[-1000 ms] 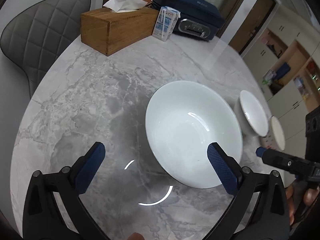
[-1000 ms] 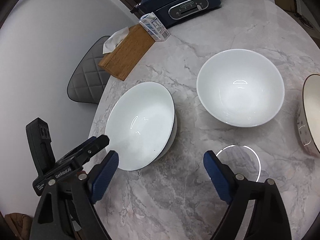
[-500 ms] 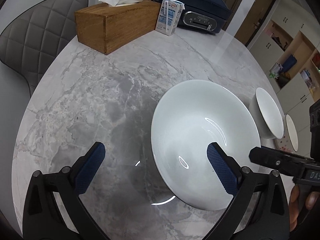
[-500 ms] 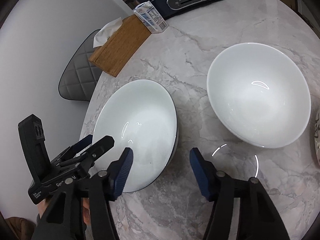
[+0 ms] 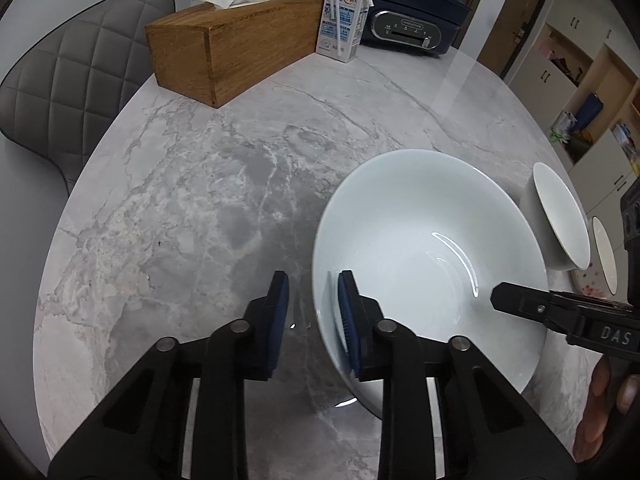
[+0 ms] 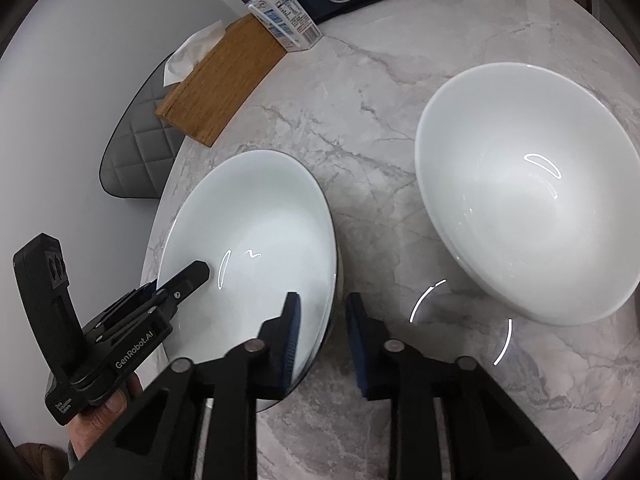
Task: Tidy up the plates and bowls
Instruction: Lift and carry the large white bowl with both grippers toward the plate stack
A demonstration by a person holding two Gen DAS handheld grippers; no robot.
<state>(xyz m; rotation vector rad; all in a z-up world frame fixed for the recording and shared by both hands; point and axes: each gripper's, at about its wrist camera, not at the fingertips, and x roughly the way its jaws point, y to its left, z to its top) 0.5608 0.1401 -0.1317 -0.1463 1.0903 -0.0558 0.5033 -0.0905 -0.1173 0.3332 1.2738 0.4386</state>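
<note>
Both grippers have just been closing on one wide white bowl (image 5: 432,256) near the table (image 5: 200,200) edge. The left gripper (image 5: 312,320) and the right gripper (image 6: 320,332), marked "GenRobot.AI", each pinch its rim. The far cooker (image 5: 400,8) says "BUICK".

Counter (image 5: 200,184): polished grey stone with pale veining, mirroring the lamp. Wide bowl (image 5: 432,264) and deeper bowl (image 6: 528,192): smooth, glossy white glazed ceramic. Tissue box (image 5: 240,44): grained wood, matt. Drink carton (image 5: 342,24): printed paperboard. Chair (image 5: 76,76): quilted grey leather-like upholstery. Fingers (image 5: 349,316): matt black plastic, ribbed blue pads.
</note>
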